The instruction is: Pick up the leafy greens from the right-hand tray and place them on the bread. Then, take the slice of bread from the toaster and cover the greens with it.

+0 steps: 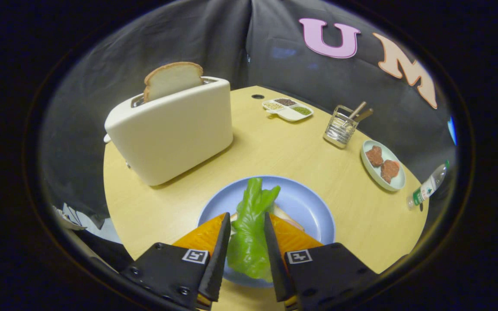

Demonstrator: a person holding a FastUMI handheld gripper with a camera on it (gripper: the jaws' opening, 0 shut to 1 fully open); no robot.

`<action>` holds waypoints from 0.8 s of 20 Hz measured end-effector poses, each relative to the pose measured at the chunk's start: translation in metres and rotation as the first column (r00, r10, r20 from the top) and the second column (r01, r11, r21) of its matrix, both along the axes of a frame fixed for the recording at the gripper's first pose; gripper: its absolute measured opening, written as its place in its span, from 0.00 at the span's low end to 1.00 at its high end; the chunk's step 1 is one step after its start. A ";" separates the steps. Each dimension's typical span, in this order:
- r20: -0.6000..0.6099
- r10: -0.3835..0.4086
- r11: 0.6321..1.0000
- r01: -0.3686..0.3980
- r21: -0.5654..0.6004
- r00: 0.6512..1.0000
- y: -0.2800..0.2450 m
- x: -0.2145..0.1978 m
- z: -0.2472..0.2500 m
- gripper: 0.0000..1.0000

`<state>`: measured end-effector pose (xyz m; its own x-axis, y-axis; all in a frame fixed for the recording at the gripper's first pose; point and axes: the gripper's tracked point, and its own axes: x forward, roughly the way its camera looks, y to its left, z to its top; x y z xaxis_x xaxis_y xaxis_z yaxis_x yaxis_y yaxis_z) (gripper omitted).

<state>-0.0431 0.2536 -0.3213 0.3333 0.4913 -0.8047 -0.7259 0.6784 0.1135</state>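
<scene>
One limp leaf of leafy greens (251, 224) hangs pinched between the jaws of the gripper (247, 224), over the blue plate (309, 207) where the lower bread (285, 216) peeks out just beyond the right finger. It looks light, soft and floppy, so it should drape on release. The toaster (175, 129) holds a stiffer bread slice (173, 80); its exposed top edge looks best to grip.

Bare table (275, 147) ahead between toaster (171, 134) and utensil holder (340, 126).

Tongs (247, 224) tight on leafy greens (251, 229) above blue plate (314, 207), toaster (171, 129) beyond.
</scene>
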 end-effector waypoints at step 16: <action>0.058 -0.081 0.989 0.073 0.126 0.995 0.036 0.018 0.086 1.00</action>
<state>-0.0252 0.2899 -0.2350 0.4219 0.5567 -0.7156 -0.6805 0.7160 0.1558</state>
